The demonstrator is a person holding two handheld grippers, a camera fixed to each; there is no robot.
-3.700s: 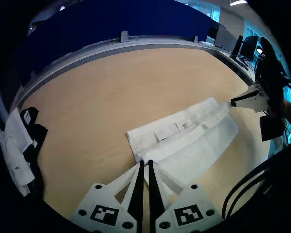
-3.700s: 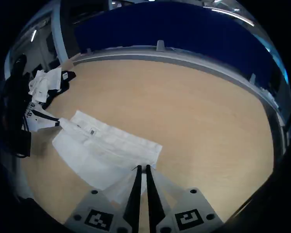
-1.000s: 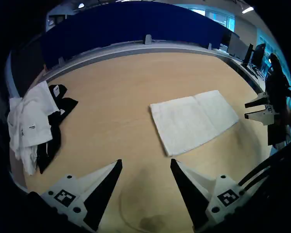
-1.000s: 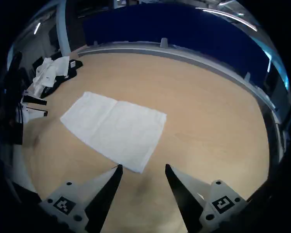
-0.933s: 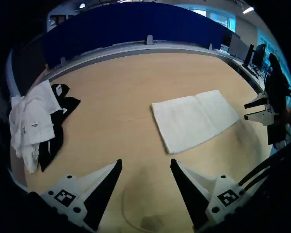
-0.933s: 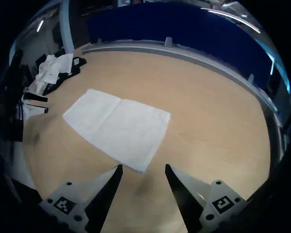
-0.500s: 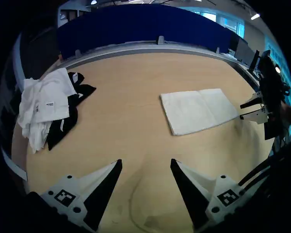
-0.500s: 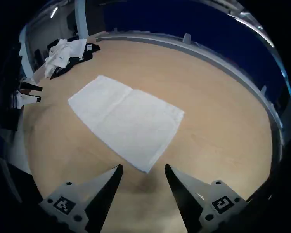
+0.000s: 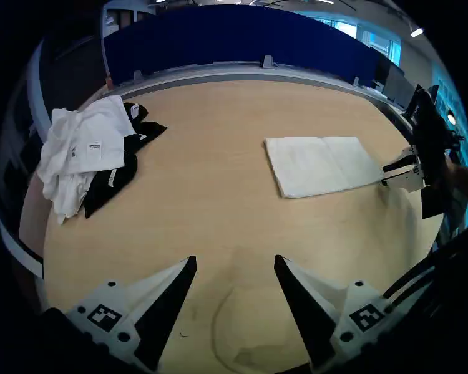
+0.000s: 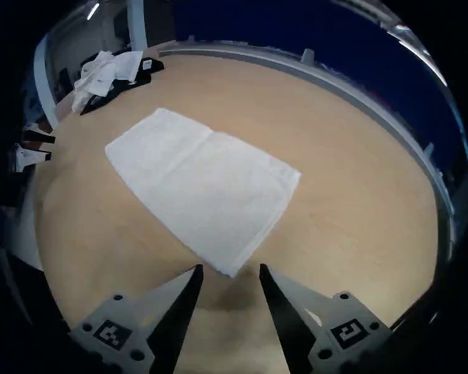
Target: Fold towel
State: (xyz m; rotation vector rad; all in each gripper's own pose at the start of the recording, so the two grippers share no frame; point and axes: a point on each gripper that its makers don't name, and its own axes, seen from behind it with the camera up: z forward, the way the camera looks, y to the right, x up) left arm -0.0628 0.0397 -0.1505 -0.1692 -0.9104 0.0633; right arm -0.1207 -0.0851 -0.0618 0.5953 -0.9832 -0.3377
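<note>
The towel [image 10: 203, 181] lies flat on the tabletop [image 9: 221, 187], a crease across it. A clothes pile [image 9: 87, 149] sits well apart. The right gripper [image 10: 231, 265] hovers released just before the towel's near corner. The left gripper [image 9: 234, 257] is released too, well away.

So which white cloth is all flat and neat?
The towel, lying alone as a flat rectangle. The other white cloth is crumpled in a heap over black clothes.

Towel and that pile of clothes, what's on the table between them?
Nothing: in the left gripper view, bare wooden table separates the towel from the pile of clothes.
</note>
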